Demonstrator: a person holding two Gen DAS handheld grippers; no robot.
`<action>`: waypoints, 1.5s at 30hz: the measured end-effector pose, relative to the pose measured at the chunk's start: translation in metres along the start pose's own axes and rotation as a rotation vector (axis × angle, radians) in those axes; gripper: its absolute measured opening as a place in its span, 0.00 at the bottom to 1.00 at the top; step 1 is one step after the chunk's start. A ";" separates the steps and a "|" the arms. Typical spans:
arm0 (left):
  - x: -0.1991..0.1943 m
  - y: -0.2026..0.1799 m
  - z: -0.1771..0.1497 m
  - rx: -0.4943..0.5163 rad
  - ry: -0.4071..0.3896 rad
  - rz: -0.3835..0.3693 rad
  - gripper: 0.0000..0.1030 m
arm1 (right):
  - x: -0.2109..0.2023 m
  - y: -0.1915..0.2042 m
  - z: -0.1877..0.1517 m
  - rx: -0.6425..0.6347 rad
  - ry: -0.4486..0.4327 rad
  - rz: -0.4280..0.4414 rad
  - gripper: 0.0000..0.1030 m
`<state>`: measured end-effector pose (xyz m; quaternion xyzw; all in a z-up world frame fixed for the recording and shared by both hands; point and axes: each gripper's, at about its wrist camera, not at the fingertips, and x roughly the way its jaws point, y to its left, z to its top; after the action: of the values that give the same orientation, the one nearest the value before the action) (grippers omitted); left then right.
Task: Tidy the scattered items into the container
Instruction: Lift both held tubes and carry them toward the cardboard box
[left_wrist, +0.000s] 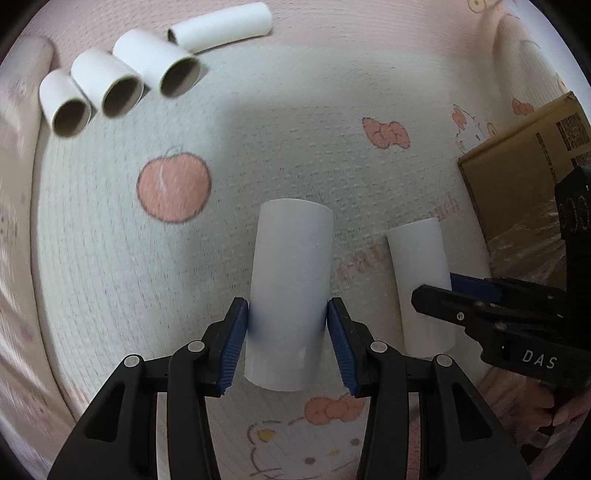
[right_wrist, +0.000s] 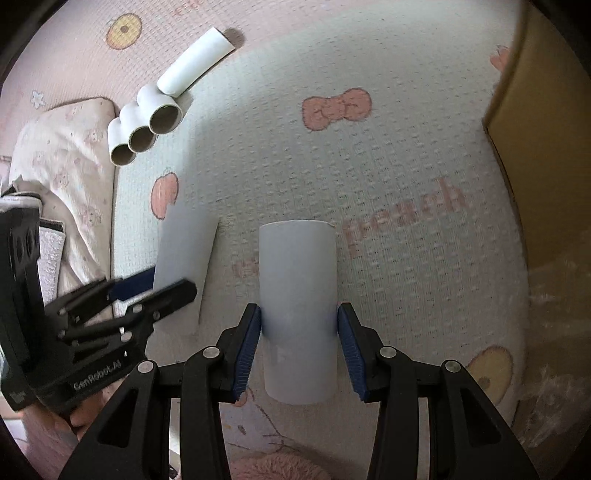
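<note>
The mat (left_wrist: 295, 155), cream with pink bows, apples and cat prints, fills both views; its edges smear into blur, and the word printed on it is only partly legible. The box (left_wrist: 517, 162), brown cardboard, is cut off at the right edge in both views, so its inside cannot be seen; crinkled clear film lies below it. A pale printed cloth (right_wrist: 62, 155) bunches at the mat's left edge, partly behind the left gripper's body.

The left gripper (left_wrist: 288, 343) has its blue fingers (left_wrist: 236, 343) clamped on the sides of a white tube (left_wrist: 291, 291), held above the mat; the tube's near end is open but its bore is out of sight. The right gripper (right_wrist: 299, 347) grips a second tube (right_wrist: 298, 310) the same way. Each gripper shows side-on at the edge of the other's view, covering part of its own tube.

Four tubes (left_wrist: 122, 85) still lie on the mat at far left, well apart from the box: three short ones touching side by side, brown bores facing the camera, and a longer one (left_wrist: 221, 31) just behind them
</note>
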<state>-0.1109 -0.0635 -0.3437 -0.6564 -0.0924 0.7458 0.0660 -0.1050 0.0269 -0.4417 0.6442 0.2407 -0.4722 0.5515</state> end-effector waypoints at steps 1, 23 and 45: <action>0.000 0.000 0.000 -0.001 -0.001 0.001 0.47 | 0.000 0.000 0.000 0.005 -0.002 0.001 0.40; 0.021 -0.010 0.001 -0.033 -0.056 -0.007 0.46 | 0.022 0.015 -0.006 0.008 -0.030 -0.036 0.40; -0.058 -0.045 -0.046 -0.036 -0.182 -0.007 0.46 | -0.048 0.025 -0.051 -0.070 -0.162 -0.029 0.39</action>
<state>-0.0585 -0.0298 -0.2826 -0.5865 -0.1139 0.8004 0.0482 -0.0874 0.0775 -0.3905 0.5807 0.2211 -0.5219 0.5844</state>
